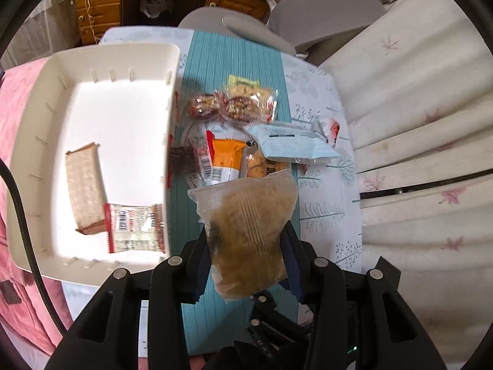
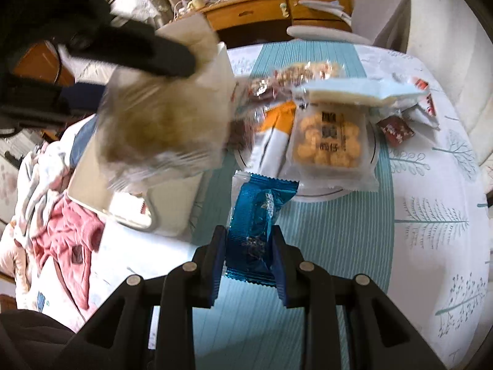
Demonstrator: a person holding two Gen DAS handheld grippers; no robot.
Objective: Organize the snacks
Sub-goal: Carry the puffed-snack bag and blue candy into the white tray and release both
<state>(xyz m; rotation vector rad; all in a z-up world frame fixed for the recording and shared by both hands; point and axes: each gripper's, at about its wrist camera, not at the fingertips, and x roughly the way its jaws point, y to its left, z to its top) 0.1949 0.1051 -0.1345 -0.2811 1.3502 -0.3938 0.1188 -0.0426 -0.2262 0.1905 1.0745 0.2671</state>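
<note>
We saw the left gripper [image 1: 246, 246] clamped on a clear bag of brown crumbly snack [image 1: 246, 225], held above the teal runner [image 1: 234, 61]. The right gripper [image 2: 248, 246] pinched a blue foil packet [image 2: 255, 215] over the same runner. Beside them stood the white bin [image 1: 92, 61], with a wafer bar [image 1: 84, 188] and a red-edged packet [image 1: 135, 228] inside. More snacks lay piled on the runner, among them an orange packet [image 1: 226, 160].

A wooden cabinet [image 1: 101, 3] is seen behind the round table [image 2: 431, 215]; pale floral curtains [image 1: 425, 123], possibly bedding, are lit brightly at right.
</note>
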